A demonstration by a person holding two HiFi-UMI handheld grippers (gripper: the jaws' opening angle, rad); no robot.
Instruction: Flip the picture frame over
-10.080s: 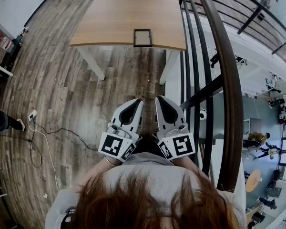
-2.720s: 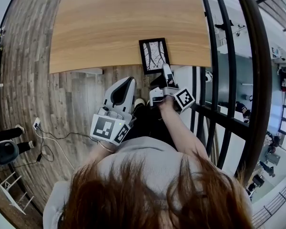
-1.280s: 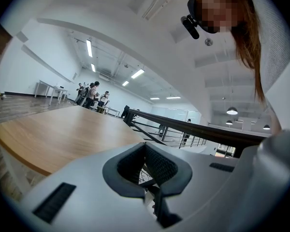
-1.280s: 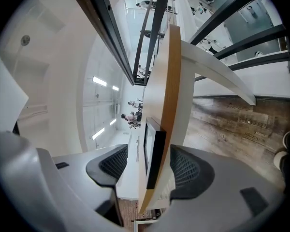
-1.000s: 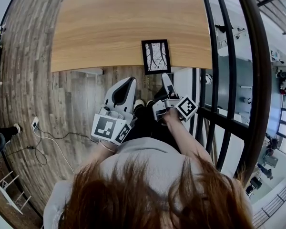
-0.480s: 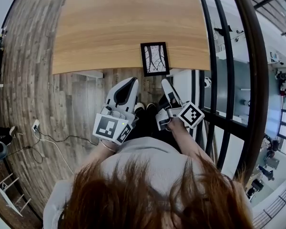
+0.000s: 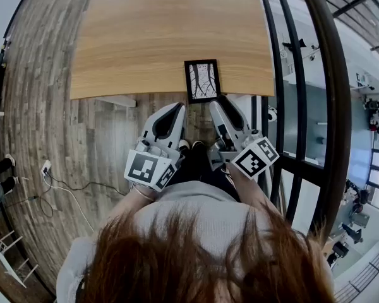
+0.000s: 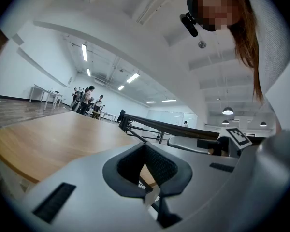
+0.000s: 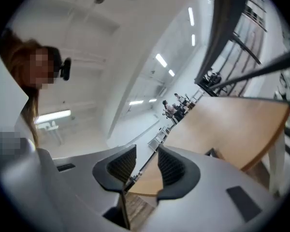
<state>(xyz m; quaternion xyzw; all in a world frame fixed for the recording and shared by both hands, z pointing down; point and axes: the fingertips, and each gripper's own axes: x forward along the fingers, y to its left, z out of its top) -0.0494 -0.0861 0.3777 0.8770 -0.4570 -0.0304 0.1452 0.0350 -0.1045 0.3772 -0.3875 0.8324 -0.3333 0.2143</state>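
Black-rimmed picture frame (image 7: 202, 81) lies print side up at the wooden table's (image 7: 151, 36) near edge.
It is probably light, stiff and glazed, so fragile, with a slick face. Its near rim at 6 o'clock seems the best hold. The right gripper (image 7: 220, 105) waits just short of that rim, its jaws closing on nothing. The left gripper (image 7: 177, 108), at 8 o'clock, is clenched and empty. Bare tabletop runs from 9 to 12 o'clock, and the railing (image 7: 283, 74) crowds 3 o'clock.
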